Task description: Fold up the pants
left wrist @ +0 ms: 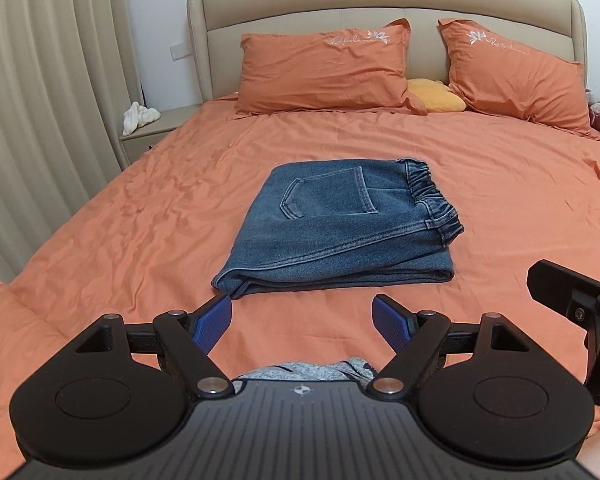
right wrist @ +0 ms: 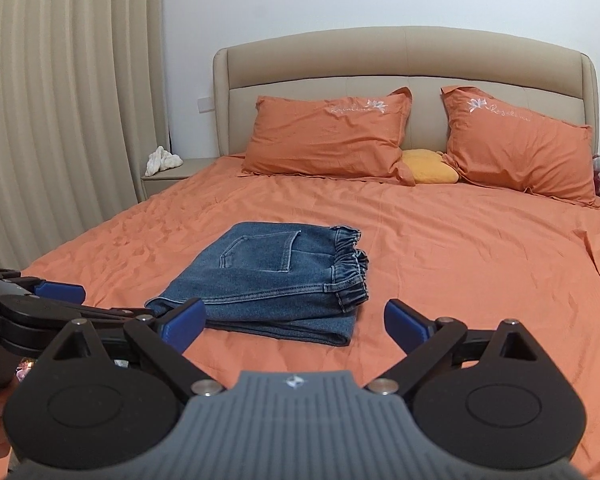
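Jeans [left wrist: 340,224] lie folded mid-bed [left wrist: 140,220]; both grippers' fingers [left wrist: 212,322] spread, empty; a careless nudge could undo the stack.

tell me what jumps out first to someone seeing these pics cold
The folded blue jeans stand out first, a compact stack in the middle of the bright orange bed sheet, back pocket up and elastic waistband to the right. Two matching orange pillows lean on the beige headboard behind. Up close, the left claw and right claw hang open, holding nothing.
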Demonstrator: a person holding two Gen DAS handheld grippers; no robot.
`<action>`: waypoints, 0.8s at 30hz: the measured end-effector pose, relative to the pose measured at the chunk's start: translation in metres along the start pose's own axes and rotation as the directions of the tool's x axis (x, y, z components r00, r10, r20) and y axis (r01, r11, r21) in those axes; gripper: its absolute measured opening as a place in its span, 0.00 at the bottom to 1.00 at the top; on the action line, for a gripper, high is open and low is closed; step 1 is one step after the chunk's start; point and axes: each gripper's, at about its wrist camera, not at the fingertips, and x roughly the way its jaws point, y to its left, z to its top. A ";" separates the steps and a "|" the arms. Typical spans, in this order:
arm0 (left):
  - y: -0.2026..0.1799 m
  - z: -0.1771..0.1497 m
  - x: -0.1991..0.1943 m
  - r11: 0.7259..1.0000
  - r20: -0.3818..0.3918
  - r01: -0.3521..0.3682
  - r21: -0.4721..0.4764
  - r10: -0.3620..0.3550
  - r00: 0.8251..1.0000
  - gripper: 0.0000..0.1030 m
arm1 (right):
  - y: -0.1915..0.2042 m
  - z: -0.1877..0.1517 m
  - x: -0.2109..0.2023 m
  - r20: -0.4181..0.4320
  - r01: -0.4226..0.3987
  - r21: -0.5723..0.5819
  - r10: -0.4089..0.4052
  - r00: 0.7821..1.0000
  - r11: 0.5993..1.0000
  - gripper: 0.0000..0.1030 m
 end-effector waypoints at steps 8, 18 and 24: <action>-0.002 0.000 -0.003 1.000 0.006 -0.001 0.004 0.001 1.000 0.91 | -0.002 0.001 -0.007 0.009 0.012 0.008 -0.012 1.000 1.000 0.90; -0.002 0.006 -0.010 1.000 0.039 0.006 0.024 -0.007 0.999 0.91 | -0.007 0.002 -0.014 0.029 0.018 0.020 -0.019 0.999 1.000 0.90; -0.001 0.007 -0.012 1.000 0.045 0.009 0.024 -0.010 0.999 0.91 | -0.006 0.001 -0.018 0.039 0.019 0.021 -0.019 0.999 1.000 0.90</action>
